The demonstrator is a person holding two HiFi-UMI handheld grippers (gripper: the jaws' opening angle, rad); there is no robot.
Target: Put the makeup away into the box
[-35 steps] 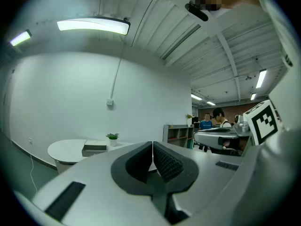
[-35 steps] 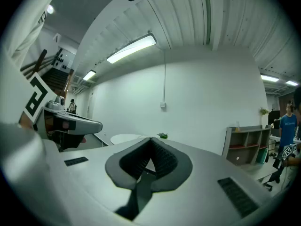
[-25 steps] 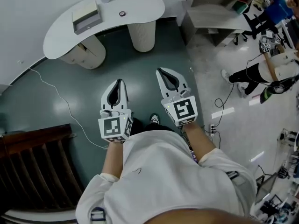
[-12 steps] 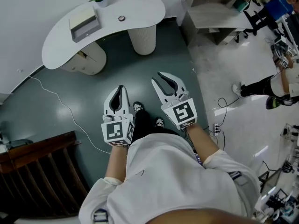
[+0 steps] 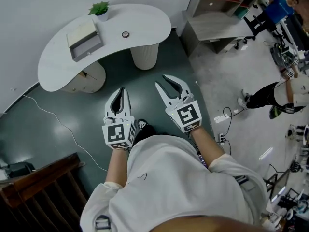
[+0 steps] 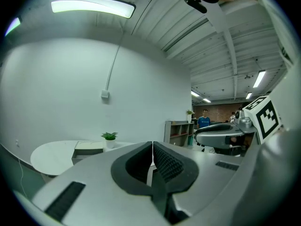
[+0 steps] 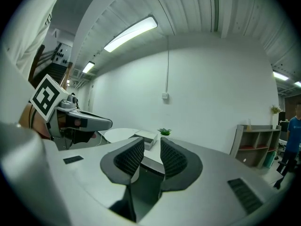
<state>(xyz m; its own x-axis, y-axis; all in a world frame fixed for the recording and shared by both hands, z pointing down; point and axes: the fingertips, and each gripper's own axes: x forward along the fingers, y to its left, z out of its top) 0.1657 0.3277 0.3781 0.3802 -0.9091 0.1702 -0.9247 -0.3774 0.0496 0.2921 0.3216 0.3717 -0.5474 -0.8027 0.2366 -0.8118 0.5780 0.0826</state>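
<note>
**Head view, with both gripper views.** A white kidney-shaped table (image 5: 145,18) is shown at the top, against the wall. The box (image 5: 84,38) is set on the table's left part. Its long axis runs across the picture and rises slightly to the right, and one long grey side is turned toward the grippers. Its top is pale. Both grippers are held side by side over the dark green floor (image 5: 72,112), well apart from the table and pointed toward it. The left gripper (image 5: 120,92) is seen with jaws together and nothing between them. The jaws of the right gripper (image 5: 162,81) have just been opened part way, and nothing is held. A potted plant (image 5: 99,8) is placed just behind the box. A small round thing (image 5: 125,34) lies to the box's right.
</note>
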